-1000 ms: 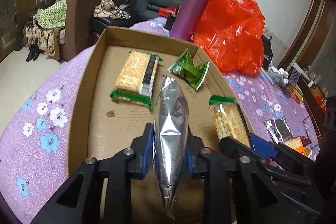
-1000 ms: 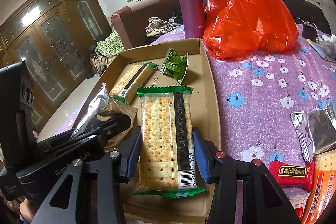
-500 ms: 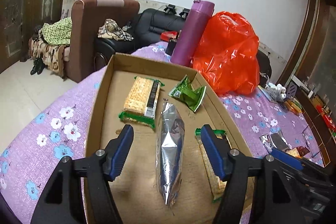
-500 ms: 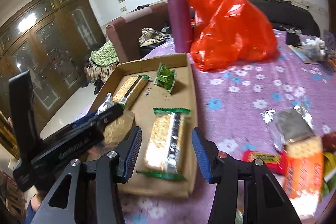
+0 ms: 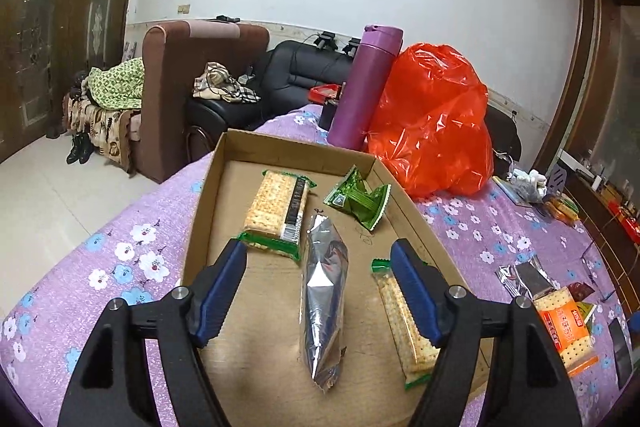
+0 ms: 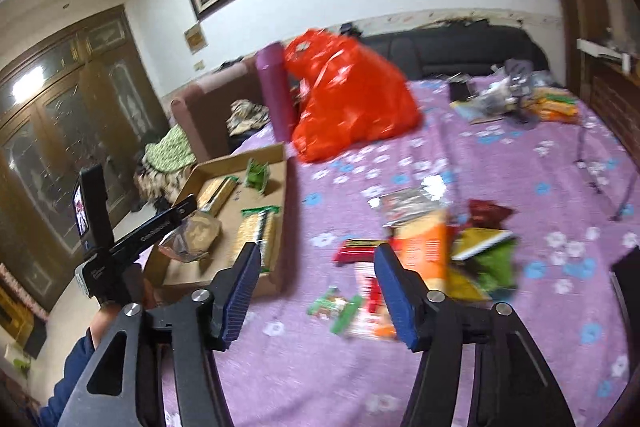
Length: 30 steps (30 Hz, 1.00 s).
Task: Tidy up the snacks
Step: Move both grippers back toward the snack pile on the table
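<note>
My left gripper (image 5: 318,291) hangs apart over the silver pouch (image 5: 323,303) lying free in the cardboard tray (image 5: 208,195), its jaws just opened. My right gripper (image 6: 316,291) has spread too, empty, aiming at the loose snack pile (image 6: 432,251) at one o'clock. Risk: packets overlap, so I might pinch two.

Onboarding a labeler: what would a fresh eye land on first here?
The red plastic bag beside the purple bottle, behind the cardboard box on the purple flowered cloth. In the box, a silver pouch lies between the left gripper's open fingers. Loose snacks sit ahead of the right gripper.
</note>
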Available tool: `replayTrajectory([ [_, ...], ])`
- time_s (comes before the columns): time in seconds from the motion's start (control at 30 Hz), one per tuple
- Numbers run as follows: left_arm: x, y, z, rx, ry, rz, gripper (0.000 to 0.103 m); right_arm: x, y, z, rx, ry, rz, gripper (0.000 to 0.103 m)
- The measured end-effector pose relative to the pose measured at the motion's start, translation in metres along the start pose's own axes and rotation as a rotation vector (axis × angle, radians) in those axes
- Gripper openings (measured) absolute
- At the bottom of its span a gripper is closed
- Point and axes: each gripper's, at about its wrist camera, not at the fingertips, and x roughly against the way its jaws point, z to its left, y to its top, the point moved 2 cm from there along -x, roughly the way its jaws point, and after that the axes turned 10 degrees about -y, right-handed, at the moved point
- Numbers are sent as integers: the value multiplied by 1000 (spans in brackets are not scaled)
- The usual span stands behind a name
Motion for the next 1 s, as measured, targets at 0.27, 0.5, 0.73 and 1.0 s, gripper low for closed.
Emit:
replayTrajectory([
  [0.27,9,0,0,-3,9,-31,76,0,-1,-43,-102,-15,21,65],
  [0.5,10,0,-1,-7,6,-32,77,-25,-3,-75,-163,-21,96,65],
  [0.73,21,0,-25,-109,-47,-68,77,-55,2,-78,-136,-29,176,65],
  [1.0,39,-20,-103,-283,-355,157,77,-115,4,-38,64,-156,309,66],
])
